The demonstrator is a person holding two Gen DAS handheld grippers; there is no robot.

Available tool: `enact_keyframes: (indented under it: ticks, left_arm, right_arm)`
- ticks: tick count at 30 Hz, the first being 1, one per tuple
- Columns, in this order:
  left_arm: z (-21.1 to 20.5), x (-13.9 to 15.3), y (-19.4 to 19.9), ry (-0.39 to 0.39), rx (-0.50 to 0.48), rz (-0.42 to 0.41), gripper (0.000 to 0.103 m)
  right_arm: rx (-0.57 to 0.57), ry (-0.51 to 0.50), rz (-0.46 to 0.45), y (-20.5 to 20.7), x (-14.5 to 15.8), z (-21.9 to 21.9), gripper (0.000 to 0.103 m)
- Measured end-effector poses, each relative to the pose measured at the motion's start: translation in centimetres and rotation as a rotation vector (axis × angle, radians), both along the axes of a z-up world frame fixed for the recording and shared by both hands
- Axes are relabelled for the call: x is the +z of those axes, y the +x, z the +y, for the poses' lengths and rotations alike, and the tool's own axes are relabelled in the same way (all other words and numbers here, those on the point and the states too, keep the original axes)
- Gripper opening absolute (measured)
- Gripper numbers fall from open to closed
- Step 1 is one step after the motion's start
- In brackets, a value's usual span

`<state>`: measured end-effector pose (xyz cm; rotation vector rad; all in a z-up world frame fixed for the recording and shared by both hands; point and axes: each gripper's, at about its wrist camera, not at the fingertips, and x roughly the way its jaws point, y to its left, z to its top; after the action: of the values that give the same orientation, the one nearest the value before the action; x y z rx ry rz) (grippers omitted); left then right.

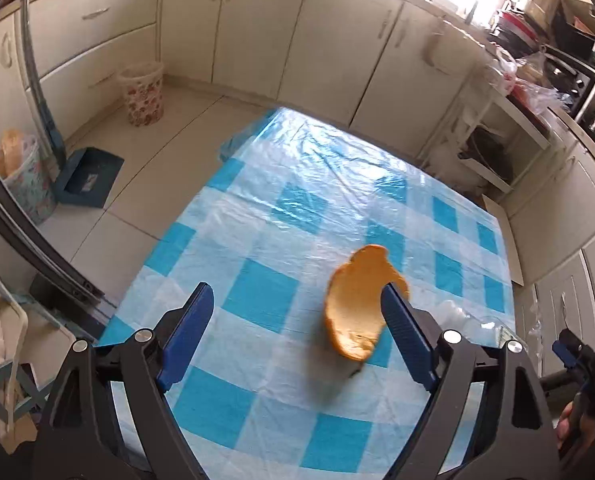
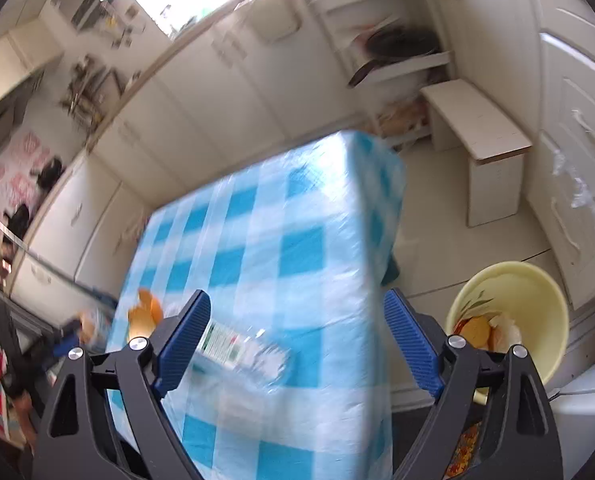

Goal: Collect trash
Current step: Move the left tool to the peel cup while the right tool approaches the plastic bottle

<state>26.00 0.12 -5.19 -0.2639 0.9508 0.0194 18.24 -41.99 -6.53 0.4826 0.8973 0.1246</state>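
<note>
Both grippers apart, empty. Left gripper (image 1: pixel 297 312) over orange peel (image 1: pixel 361 304) mid-table (image 1: pixel 257 216); right gripper (image 2: pixel 297 320) near crushed bottle (image 2: pixel 245 350) by table's near-left edge. Risk: curled peel skids, bottle slides off slick cover.

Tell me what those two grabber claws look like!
Both match. The left gripper and right gripper each have two flat blue fingers with ridged pads, fixed on black angular arms with triangle cut-outs and shiny round silver bolts. No cables or markings show.
</note>
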Motion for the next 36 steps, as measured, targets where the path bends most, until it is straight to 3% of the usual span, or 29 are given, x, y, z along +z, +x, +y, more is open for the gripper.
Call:
enact_keyframes:
  ticks: [5,9,12,20,28,31,34,36]
  left_arm:
    - [1.6,-3.3,1.2,-0.05,-0.016,0.065,0.082]
    - [-1.0,-4.3,2.6,0.003,-0.093,0.08,0.082]
    - [-2.0,-5.3,3.5,0.02,-0.111,0.111,0.082]
    - [-3.3,-6.7,4.3,0.016,-0.172,0.17,0.082]
    - [-4.1,-7.1,4.4,0.018,-0.206,0.179,0.082]
    - [-4.1,-7.2,4.3,0.012,-0.206,0.182,0.081]
    - [-4.4,-7.5,4.3,0.017,-0.209,0.187,0.081]
    - [-4.6,-7.6,4.2,0.023,-0.212,0.188,0.081]
  right_arm:
    - [0.057,-0.101,0.047,1.8,-1.5,3.5,0.085]
    - [0.063,-0.119,0.07,2.7,-2.1,4.4,0.085]
    - [0.099,-0.189,0.072,3.3,-2.0,5.6,0.085]
    - [0.403,-0.379,0.014,4.0,-1.7,11.0,0.091]
    - [0.56,-0.38,0.11,3.1,-3.1,13.7,0.083]
    - [0.56,-0.467,0.073,2.6,-2.7,14.8,0.083]
    - [0.559,-0.425,0.089,3.1,-2.9,15.0,0.082]
    - [0.554,-0.402,0.109,3.3,-3.2,15.1,0.074]
